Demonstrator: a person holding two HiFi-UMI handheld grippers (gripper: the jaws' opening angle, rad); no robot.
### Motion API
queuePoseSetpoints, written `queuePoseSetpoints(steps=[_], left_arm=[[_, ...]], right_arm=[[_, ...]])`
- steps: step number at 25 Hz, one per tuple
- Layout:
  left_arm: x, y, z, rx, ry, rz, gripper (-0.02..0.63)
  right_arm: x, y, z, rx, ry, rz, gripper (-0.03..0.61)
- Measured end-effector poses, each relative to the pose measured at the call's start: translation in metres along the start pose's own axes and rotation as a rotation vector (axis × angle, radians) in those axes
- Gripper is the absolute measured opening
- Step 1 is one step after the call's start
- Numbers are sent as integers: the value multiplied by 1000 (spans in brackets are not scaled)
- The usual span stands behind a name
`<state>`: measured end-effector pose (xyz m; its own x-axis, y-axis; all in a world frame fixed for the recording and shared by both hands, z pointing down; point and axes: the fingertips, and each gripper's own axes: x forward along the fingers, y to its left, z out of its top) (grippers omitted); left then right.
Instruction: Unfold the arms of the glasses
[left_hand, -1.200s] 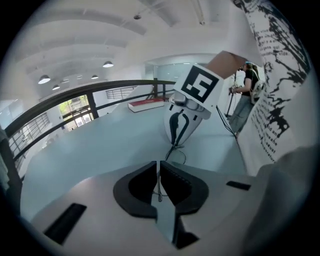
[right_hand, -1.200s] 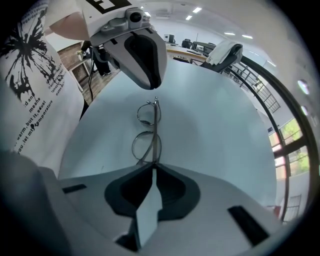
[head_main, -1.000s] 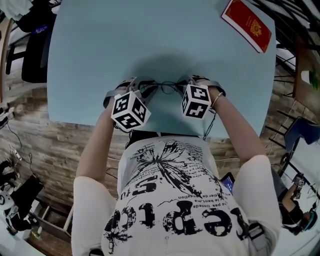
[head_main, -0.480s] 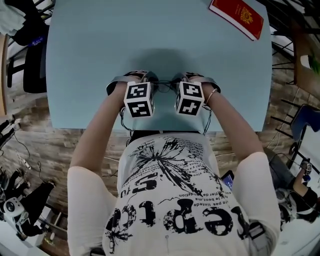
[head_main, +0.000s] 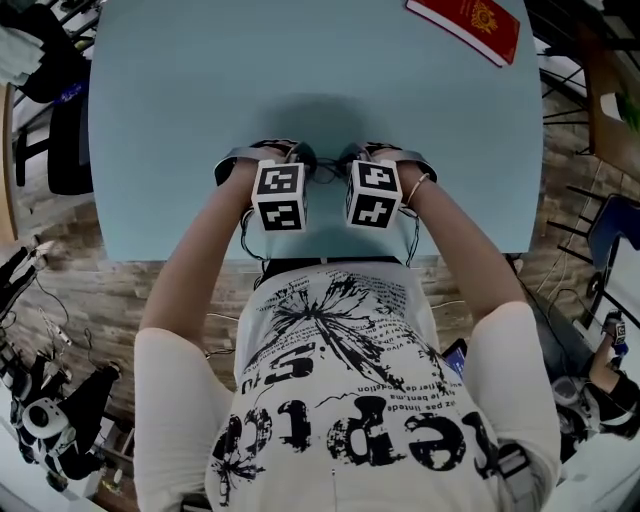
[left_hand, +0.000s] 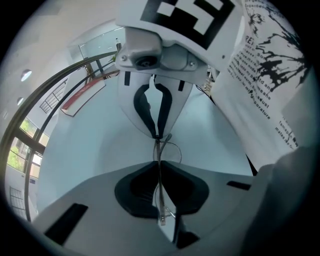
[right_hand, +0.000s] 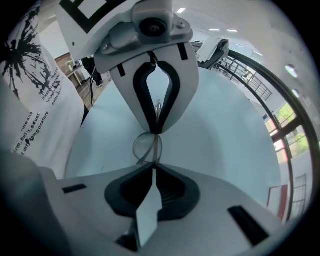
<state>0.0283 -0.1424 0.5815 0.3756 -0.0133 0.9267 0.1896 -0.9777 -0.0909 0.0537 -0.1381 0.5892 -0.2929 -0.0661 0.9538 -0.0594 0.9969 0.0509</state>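
Observation:
Thin wire-framed glasses hang just above the light blue table, between my two grippers near its front edge. My left gripper points steeply down. Its jaws are closing, and in the left gripper view the left gripper pinches a thin wire arm that runs between the pads. The lens rim curls off beside the tips. My right gripper is shut on the frame. In the right gripper view the right gripper has a round lens just under its tips.
A red booklet lies at the table's far right corner, also seen as the red booklet in the left gripper view. The table's front edge is right under my wrists. Chairs and cables stand on the wood floor around.
My left gripper has rolled so its marker cube faces squarely up. It has moved in and down toward the glasses, closer to the right gripper. The right gripper has stayed put.

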Motion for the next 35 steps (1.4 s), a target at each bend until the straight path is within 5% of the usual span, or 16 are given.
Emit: queuePoseSetpoints(steps=[35], left_arm=[[-61, -1, -20, -141, -251, 102, 29]], right_arm=[[0, 10, -9, 95, 39, -17, 34]])
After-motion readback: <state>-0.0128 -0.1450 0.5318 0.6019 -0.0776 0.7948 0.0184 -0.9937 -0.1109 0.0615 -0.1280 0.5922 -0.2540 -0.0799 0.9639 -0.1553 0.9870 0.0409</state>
